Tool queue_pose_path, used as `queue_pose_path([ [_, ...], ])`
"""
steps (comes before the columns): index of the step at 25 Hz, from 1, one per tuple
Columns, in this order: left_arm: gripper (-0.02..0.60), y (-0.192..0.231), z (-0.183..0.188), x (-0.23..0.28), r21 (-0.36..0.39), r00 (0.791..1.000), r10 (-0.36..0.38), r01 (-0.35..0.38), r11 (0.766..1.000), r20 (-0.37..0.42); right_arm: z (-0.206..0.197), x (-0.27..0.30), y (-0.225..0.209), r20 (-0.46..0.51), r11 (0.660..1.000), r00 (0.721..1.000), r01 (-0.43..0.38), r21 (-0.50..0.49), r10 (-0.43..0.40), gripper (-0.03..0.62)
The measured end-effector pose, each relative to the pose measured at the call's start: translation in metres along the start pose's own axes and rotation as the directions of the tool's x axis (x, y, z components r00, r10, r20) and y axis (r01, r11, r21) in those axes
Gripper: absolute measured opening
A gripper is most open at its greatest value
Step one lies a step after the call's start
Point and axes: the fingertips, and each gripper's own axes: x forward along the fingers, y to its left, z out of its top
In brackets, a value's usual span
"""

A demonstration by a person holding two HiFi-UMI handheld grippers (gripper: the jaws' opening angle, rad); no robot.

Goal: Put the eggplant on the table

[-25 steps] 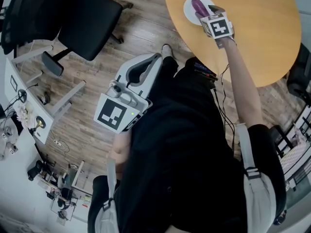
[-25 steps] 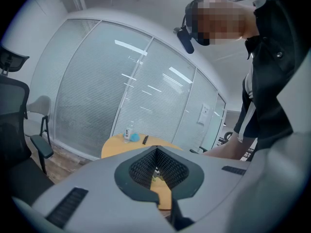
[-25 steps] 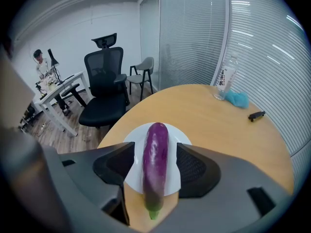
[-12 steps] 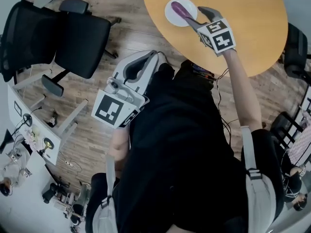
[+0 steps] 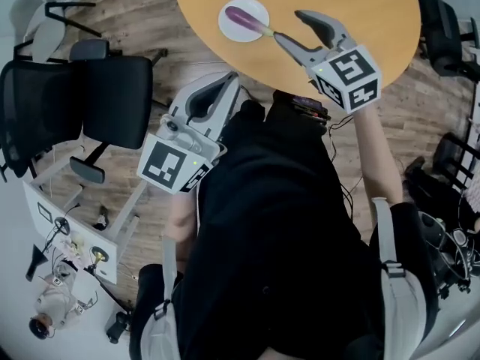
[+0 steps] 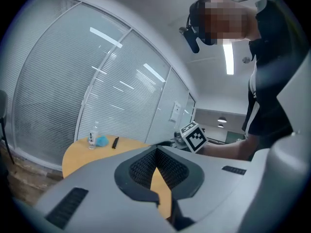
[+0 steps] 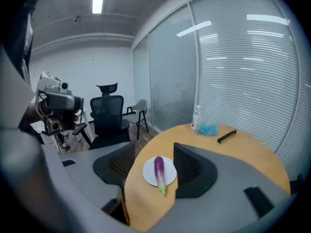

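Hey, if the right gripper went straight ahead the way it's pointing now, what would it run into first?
Most likely the eggplant. It lies on the white plate, framed between the right gripper's open jaws, with its green stem end nearest. Height is unclear, so the jaws might pass over it.

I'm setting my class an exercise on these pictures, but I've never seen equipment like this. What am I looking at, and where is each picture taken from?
There is no robot: a person holds a hand-held gripper in each hand. One picture looks down from a camera on the person's head; the other two come from cameras riding on the grippers. On the round wooden table a purple eggplant lies on a white plate. The right gripper points at the eggplant, fingers apart, holding nothing. The left gripper is near the person's body, fingers together, empty.
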Motion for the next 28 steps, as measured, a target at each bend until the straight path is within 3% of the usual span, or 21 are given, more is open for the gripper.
queue_pose_path([
  [9,0.012,-0.008,-0.005,0.022,0.012,0.997,-0.073,0.074,0.997,-0.031,0.04,-0.064,0.021,0.23,0.999,0.973,0.02,-0.046,-0.009,0.256],
  [14,0.012,-0.012,0.001,0.03,0.018,0.997,-0.07,0.07,0.997,-0.024,0.056,-0.101,0.018,0.332,1.0,0.943,0.021,-0.006,-0.018,0.187],
  [20,0.012,-0.004,0.004,0.026,-0.006,0.999,-0.036,0.036,0.999,-0.003,0.059,-0.116,0.019,0.369,0.999,0.929,-0.018,0.034,0.004,0.066],
  [28,0.012,0.002,-0.02,0.021,-0.063,1.0,0.007,-0.007,0.998,-0.006,0.046,-0.12,0.034,0.314,0.995,0.946,-0.095,0.034,0.08,0.025],
])
